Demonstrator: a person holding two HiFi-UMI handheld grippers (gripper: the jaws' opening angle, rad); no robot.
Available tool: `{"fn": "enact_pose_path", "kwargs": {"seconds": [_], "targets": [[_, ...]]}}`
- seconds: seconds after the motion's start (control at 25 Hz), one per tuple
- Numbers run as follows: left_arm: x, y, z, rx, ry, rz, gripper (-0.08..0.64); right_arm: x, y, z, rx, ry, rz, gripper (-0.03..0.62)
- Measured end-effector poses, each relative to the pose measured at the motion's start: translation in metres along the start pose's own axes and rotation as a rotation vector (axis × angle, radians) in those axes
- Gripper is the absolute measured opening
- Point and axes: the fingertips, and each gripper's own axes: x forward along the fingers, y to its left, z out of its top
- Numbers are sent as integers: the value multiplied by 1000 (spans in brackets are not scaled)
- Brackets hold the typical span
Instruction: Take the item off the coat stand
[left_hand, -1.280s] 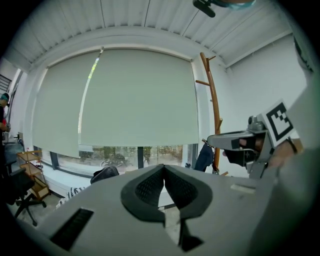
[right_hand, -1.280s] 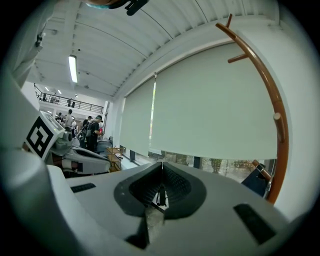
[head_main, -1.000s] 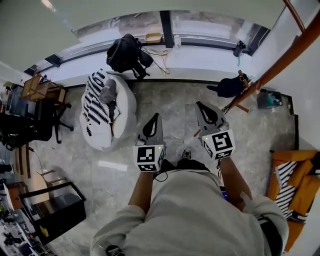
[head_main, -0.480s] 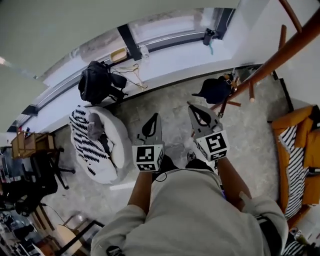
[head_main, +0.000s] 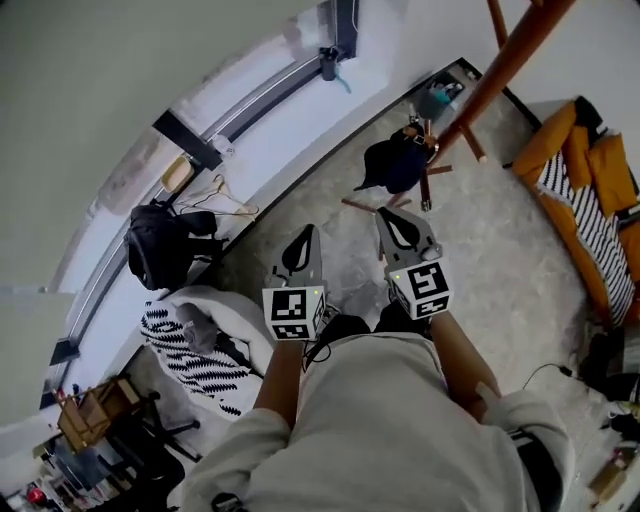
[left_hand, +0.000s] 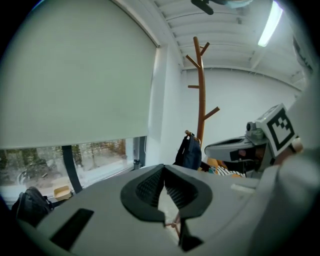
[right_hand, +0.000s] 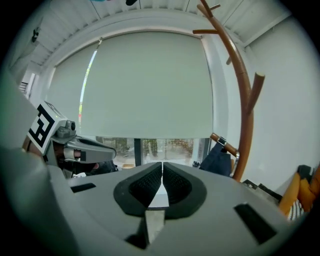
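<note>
Your left hand-held gripper (head_main: 305, 233) and right hand-held gripper (head_main: 389, 216) are clenched on nothing, near the curved wooden coat stand (head_main: 500, 68), whose low peg carries the soft dark bag (head_main: 392, 165).

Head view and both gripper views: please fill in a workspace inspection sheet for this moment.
Surface: grey stone floor; no table seen.
Job's things: wooden coat stand; dark bag hanging on a low peg, untouched.
Clutter: black backpack and hangers on the sill; striped cloth on a white beanbag.
Grippers: left hand-held gripper shut, empty; right hand-held gripper shut, empty.
Cables: dark lead looping below the left hand-held gripper.
Surroundings: window blind; orange sofa.
</note>
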Motion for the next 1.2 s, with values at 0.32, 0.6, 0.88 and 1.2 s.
{"fn": "enact_pose_path", "kwargs": {"seconds": [0.32,0.6,0.88,1.2], "targets": [[33,-31,-5,31,31,-182,12,-22,-43,-19,46,55,-212,6],[61,-35,3,47,56,-216,11,-4,-78,-24,95,105,-280,8],[83,-44,8,56,59,-220,11,4,-99,-26,115,130,-294,124],[101,-44,10,55,74,-215,11,24,-125,-33,148,171,-306,202]]}}
